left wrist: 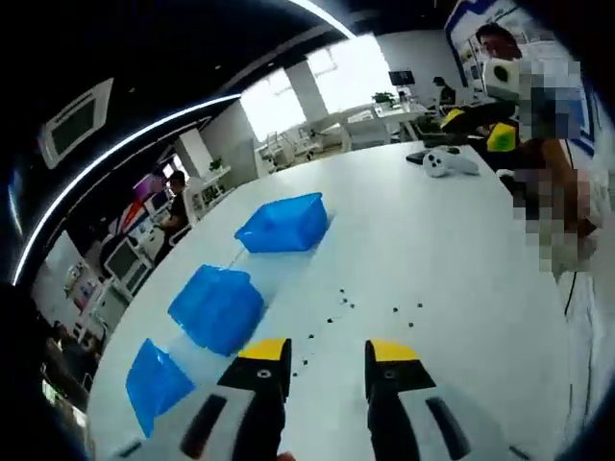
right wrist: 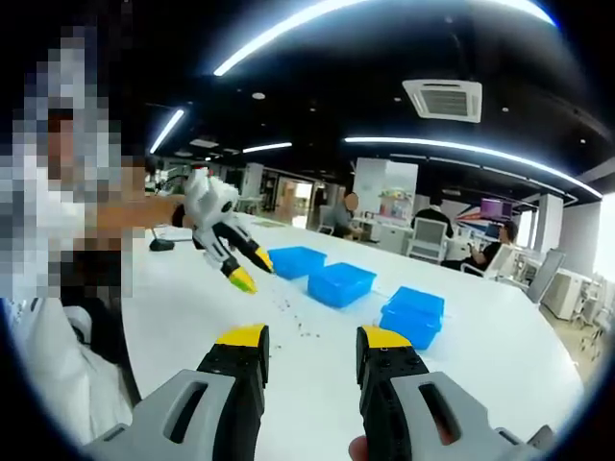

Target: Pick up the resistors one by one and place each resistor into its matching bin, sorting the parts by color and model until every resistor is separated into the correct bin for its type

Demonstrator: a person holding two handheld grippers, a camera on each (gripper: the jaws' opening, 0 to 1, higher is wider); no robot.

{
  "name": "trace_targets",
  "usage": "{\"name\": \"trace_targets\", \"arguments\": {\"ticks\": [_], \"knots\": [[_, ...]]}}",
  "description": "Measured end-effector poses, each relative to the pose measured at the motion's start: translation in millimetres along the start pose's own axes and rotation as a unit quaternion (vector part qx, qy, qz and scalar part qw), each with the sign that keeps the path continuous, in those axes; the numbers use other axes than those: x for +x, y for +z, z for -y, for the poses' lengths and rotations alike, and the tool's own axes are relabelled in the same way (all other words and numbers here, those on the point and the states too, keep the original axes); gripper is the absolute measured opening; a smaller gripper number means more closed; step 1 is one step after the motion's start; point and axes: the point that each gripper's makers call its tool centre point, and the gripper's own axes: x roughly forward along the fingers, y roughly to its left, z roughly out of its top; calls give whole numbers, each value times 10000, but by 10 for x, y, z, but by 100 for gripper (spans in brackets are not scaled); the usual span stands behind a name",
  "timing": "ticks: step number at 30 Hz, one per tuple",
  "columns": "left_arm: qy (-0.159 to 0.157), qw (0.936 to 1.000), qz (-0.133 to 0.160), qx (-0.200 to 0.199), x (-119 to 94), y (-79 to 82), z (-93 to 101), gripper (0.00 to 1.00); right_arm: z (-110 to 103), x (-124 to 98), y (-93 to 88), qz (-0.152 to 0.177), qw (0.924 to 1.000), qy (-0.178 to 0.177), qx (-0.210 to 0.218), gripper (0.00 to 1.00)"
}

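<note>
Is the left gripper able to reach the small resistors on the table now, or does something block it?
Probably yes. The left gripper is open, and the resistors lie loose on the white table just ahead; the blue bins sit aside.

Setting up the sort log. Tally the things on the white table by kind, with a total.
Blue bins: 3
White game controller: 1
Small dark resistors, scattered loose: too small to count
Total, resistors left out: 4

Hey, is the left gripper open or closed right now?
Open. The left gripper shows a clear gap between its yellow-tipped jaws, with bare white table visible between them.
</note>
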Motion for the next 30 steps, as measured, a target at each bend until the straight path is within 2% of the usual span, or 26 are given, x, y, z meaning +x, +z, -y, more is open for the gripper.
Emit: {"name": "trace_targets", "arguments": {"ticks": [1,2,3,5,6,7,10,13,17,18,19,20,21,27,30], "knots": [[-74,10000,-47,21,26,0,5,37,5,-3,3,2,10000,-3,-4,38],[-354,9983,-316,325,174,-8,-20,39,9,-7,7,5,10000,-5,-8,38],[-397,9965,-401,614,236,-1,-63,37,12,-10,8,4,10000,-3,-12,38],[-581,9932,-673,750,313,-37,-86,33,21,-13,10,4,10000,-10,-12,38],[-868,9904,-820,699,362,-46,-51,32,28,-16,13,8,10000,-12,-10,38],[-1017,9874,-894,820,400,-50,-52,32,32,-16,15,12,10000,-12,-10,38],[-1146,9803,-1237,1024,515,-109,-103,31,28,-11,16,18,10000,4,-14,38],[-1139,9723,-1625,1237,661,-190,-192,31,19,-9,16,22,10000,28,-21,38],[-1278,9679,-1712,1325,771,-177,-183,31,20,-6,13,28,10000,36,-4,38],[-1482,9606,-1788,1529,795,-209,-135,33,18,-6,11,29,10000,37,-2,38],[-1479,9589,-1825,1591,825,-228,-137,34,17,-2,12,36,10000,42,7,38],[-1715,9562,-1760,1590,830,-206,-76,31,12,5,11,42,10000,51,25,38],[-1543,9598,-1758,1552,881,-203,-134,32,3,17,7,38,10000,62,36,38],[-2089,9526,-1961,1026,881,-238,-125,31,-88,54,0,20,9998,176,-1,38],[-2291,9472,-2046,921,901,-247,-128,32,-90,58,-8,7,9999,168,-2,38]]}}
